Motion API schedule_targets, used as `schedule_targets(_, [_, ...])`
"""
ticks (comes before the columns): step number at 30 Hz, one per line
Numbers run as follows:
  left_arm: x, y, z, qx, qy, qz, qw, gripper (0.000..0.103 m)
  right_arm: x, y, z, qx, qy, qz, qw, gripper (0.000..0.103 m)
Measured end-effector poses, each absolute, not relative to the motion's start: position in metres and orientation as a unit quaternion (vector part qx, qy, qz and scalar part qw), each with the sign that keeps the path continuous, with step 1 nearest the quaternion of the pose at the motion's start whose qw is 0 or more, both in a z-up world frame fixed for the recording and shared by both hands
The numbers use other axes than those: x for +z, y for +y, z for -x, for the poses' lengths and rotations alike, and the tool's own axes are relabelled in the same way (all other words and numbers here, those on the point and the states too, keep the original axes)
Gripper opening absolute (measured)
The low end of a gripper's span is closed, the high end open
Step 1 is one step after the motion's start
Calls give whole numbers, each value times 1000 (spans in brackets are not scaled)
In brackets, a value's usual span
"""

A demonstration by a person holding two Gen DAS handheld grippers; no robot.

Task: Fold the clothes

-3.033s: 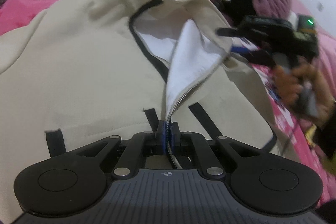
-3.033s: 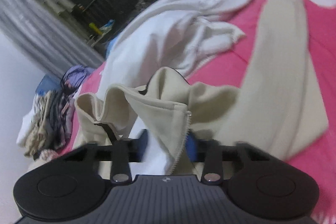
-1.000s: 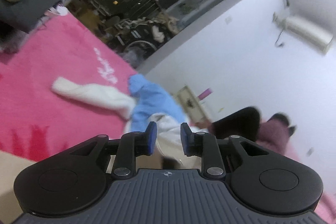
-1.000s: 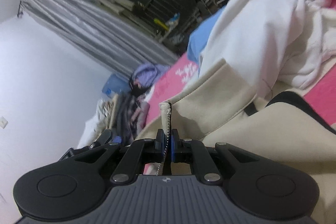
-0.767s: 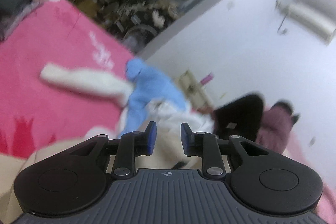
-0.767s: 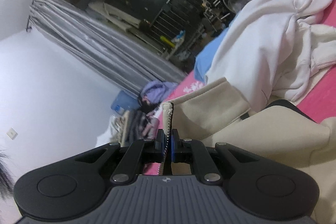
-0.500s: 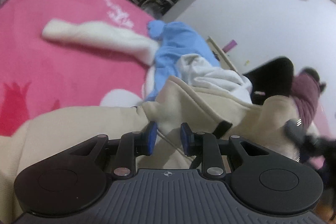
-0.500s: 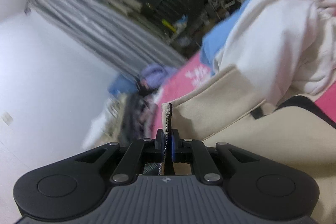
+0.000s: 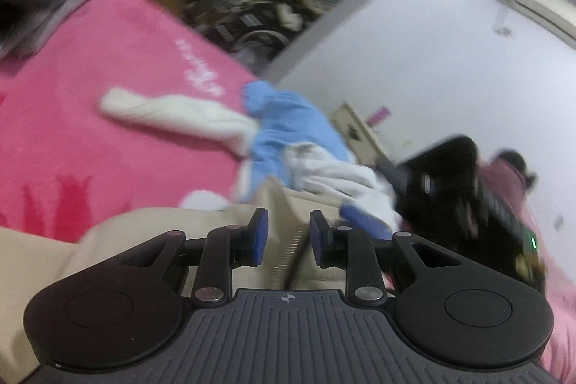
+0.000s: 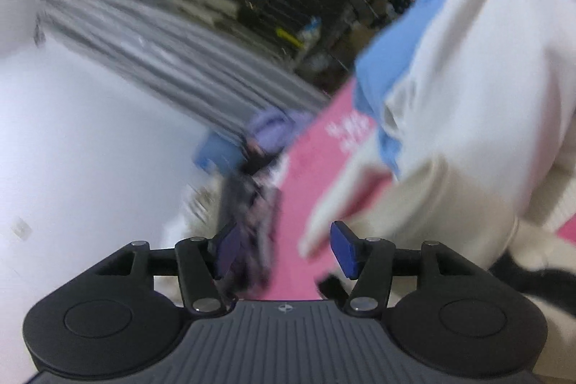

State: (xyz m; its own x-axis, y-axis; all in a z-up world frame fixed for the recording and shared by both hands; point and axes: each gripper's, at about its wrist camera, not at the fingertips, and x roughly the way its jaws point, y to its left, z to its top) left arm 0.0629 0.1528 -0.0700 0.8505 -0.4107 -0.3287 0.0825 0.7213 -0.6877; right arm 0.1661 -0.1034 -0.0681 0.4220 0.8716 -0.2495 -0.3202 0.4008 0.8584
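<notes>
Left tongs (image 9: pixel 284 233) stand parted around the beige jacket's (image 9: pixel 151 225) zipper edge on the pink bed (image 9: pixel 90 132); right tongs (image 10: pixel 288 249) have just been opening, nothing between them

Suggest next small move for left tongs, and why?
Probably close the left tongs on the zipper edge of the beige jacket: it lies between the parted pads, ungripped, and the right tongs, just opened, hold nothing.

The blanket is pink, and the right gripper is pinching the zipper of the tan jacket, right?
Not quite. The blanket is pink, but the right gripper holds nothing: the right wrist view shows its jaws just opened. The zipper sits between the left gripper's open jaws.
</notes>
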Motion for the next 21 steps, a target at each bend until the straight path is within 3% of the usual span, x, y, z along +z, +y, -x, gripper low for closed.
schedule_targets(9, [-93, 85, -97, -142, 279, 210, 926, 24, -28, -235, -112, 318, 305, -380, 813, 59])
schedule_targets(13, [-87, 83, -98, -140, 275, 230, 923, 24, -32, -296, -76, 221, 326, -330, 858, 59])
schedule_targets(21, [-67, 46, -86, -194, 282, 186, 921, 26, -72, -347, -53, 111, 398, -340, 845, 59])
